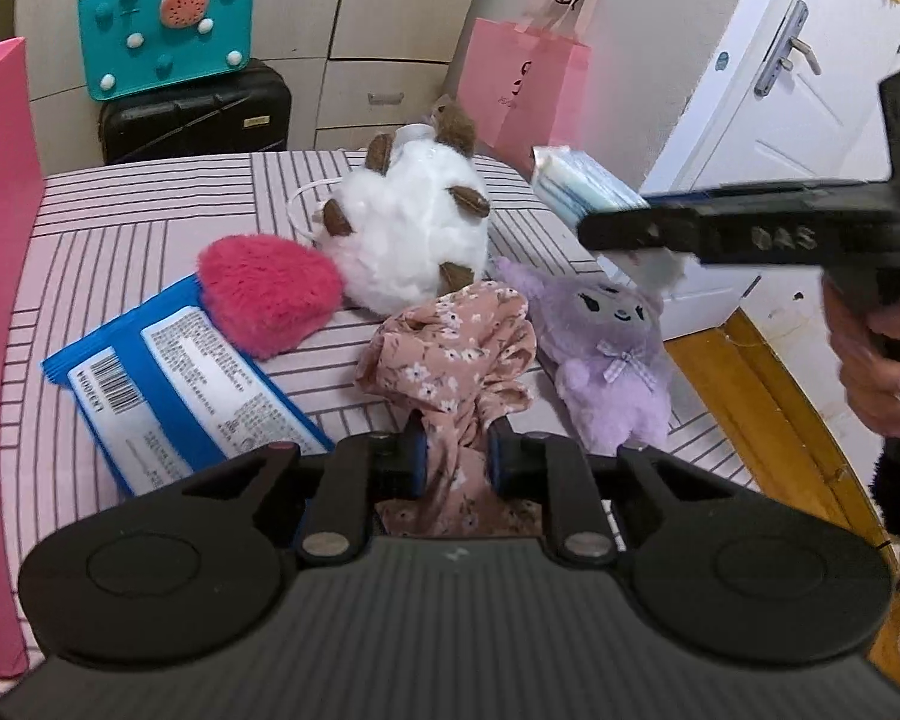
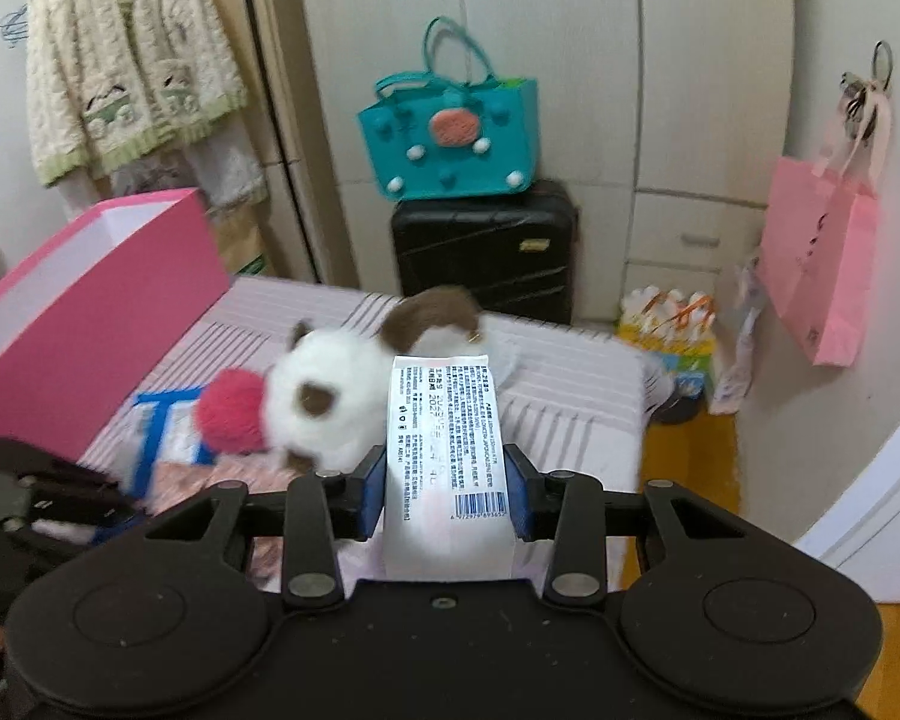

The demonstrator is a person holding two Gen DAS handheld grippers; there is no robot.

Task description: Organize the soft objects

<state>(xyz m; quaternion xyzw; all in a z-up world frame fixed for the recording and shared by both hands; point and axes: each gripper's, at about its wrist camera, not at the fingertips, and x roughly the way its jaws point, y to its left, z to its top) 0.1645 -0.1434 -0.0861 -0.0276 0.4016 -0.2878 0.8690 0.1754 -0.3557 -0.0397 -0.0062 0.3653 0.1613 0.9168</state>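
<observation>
The pink box is sitting open at the far left edge of the bed, and I am judging it the likely home for the soft things. Everything else is lying to the right of the box: nearest it the blue pack, then the red heart resting partly on that pack, the white plush behind the heart, and the purple plush farthest from the box, at the bed's right edge.

Both hands are mid-pickup. The left gripper is pinching the floral scrunchie, its jaws squeezed nearly together on the bunched cloth, which is fanning out away from the camera. The right gripper is clamping a white tissue pack at about half opening; the pack's long axis is running along the fingers, its far end pointing toward the white plush.

Next, each load probably needs carrying leftward over the box rim before either grip is loosened.
</observation>
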